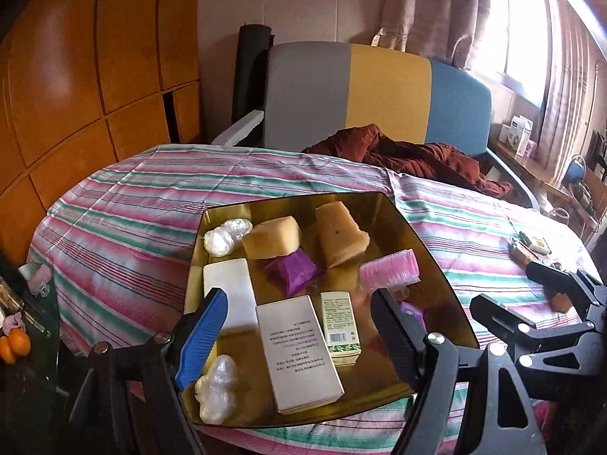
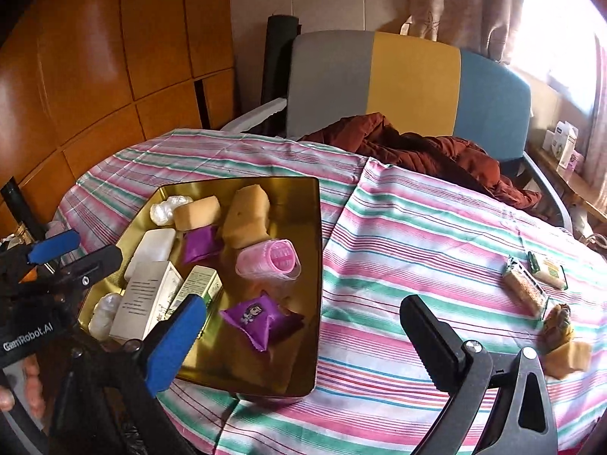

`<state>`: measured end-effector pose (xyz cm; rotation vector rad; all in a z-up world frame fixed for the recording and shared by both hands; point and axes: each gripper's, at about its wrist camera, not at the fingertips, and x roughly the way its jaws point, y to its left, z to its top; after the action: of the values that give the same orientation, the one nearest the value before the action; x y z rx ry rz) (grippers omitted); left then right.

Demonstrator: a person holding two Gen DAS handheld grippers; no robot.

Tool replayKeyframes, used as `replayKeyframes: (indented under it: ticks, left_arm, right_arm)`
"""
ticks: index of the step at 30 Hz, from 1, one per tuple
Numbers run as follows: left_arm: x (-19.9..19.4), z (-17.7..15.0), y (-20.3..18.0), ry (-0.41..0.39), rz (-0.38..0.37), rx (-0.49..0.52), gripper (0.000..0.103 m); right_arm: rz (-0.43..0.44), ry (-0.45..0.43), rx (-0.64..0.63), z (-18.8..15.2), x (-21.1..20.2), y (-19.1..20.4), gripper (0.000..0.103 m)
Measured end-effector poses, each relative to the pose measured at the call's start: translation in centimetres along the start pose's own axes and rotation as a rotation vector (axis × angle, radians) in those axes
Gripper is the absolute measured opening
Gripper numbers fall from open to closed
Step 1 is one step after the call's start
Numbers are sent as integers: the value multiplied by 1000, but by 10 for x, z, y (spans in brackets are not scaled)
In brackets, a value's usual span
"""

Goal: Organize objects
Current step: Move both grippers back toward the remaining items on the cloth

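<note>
Glossy gold tray (image 2: 303, 303) holds spongy blocks (image 2: 246, 215), crinkly packets (image 2: 261, 318); both hand-held grippers gape, seemingly empty.

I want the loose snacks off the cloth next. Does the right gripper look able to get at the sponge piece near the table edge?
Probably yes. The right gripper is open and empty, and the sponge piece lies on bare tablecloth to its right, with only a small wrapped item touching its far side.

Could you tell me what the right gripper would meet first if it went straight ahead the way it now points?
Probably the striped tablecloth. The right gripper is open and empty, aimed down at bare cloth just right of the gold tray. The tray edge is close beside that line, so with fisheye depth unclear, a brush against it is possible.
</note>
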<state>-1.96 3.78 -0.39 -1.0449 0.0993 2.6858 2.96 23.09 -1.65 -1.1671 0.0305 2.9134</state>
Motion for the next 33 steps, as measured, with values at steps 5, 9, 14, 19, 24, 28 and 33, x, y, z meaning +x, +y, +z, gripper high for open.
replayKeyframes:
  ticks: [5, 9, 14, 19, 24, 28, 33]
  left_arm:
    - [-2, 1, -7, -7, -7, 23, 79]
    - [-3, 2, -13, -9, -15, 40, 79]
    - [-3, 3, -22, -7, -30, 63, 79]
    - [-2, 5, -32, -6, -47, 89, 79]
    - [1, 9, -42, -4, -65, 116, 79]
    - [3, 10, -53, 0, -99, 139, 79]
    - [4, 13, -64, 7, -167, 157, 79]
  right_arm:
    - [-13, 0, 20, -2, 0, -8, 103]
    - [-27, 1, 34, -3, 0, -17, 103]
    - [-51, 10, 60, -7, 0, -32, 103]
    - [-87, 20, 91, -9, 1, -53, 103]
    - [-134, 38, 134, -12, -1, -83, 103]
    - [-153, 49, 186, -12, -6, -111, 103]
    - [-198, 47, 278, -13, -19, -155, 103]
